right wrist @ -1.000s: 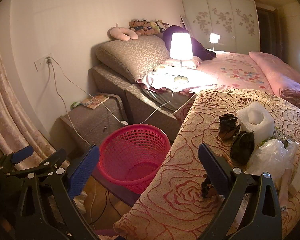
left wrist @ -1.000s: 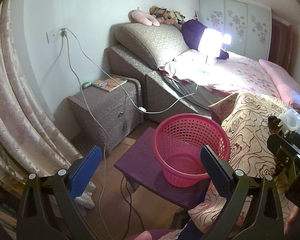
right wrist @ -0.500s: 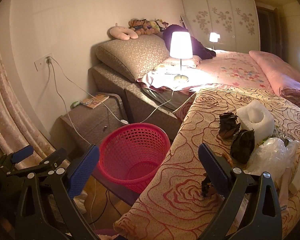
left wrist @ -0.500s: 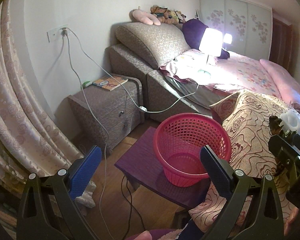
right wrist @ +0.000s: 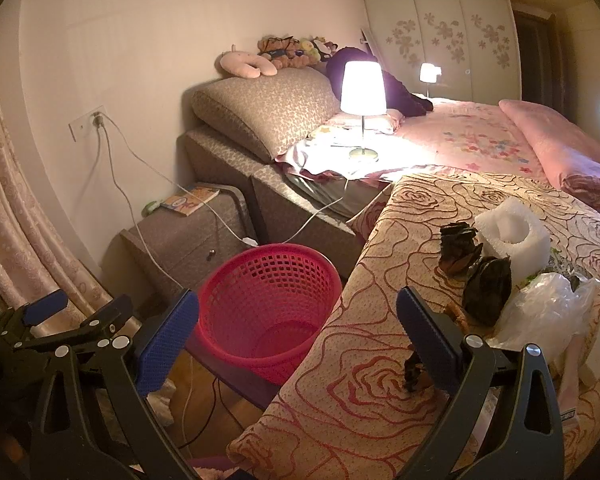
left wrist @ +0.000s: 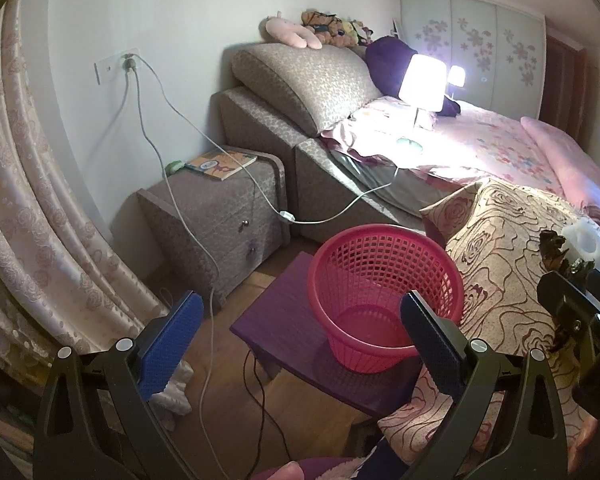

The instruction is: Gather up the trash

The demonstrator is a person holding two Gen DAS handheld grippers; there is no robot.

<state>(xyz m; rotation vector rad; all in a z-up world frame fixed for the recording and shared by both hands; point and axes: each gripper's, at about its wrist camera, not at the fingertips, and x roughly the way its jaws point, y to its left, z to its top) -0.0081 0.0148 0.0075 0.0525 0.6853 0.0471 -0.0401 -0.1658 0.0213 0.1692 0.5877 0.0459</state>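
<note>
Trash on tabletop: one white foam block, two dark crumpled wrappers (one clear bag alongside) | one pink basket | left claw, right claw gape wide, holding nothing

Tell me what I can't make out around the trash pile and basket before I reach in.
- Small dark scrap: right wrist view, partly behind the right gripper finger.
- Clear plastic bag: contents unreadable.
- Trash pile: left wrist view, mostly hidden by the right gripper's body.
- Pink basket floor: partly behind the left gripper finger.

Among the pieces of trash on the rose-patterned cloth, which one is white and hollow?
The foam block, farthest from the camera. It is white with a round hollow on top; the crumpled pieces beside it are dark, and the plastic bag is translucent.
</note>
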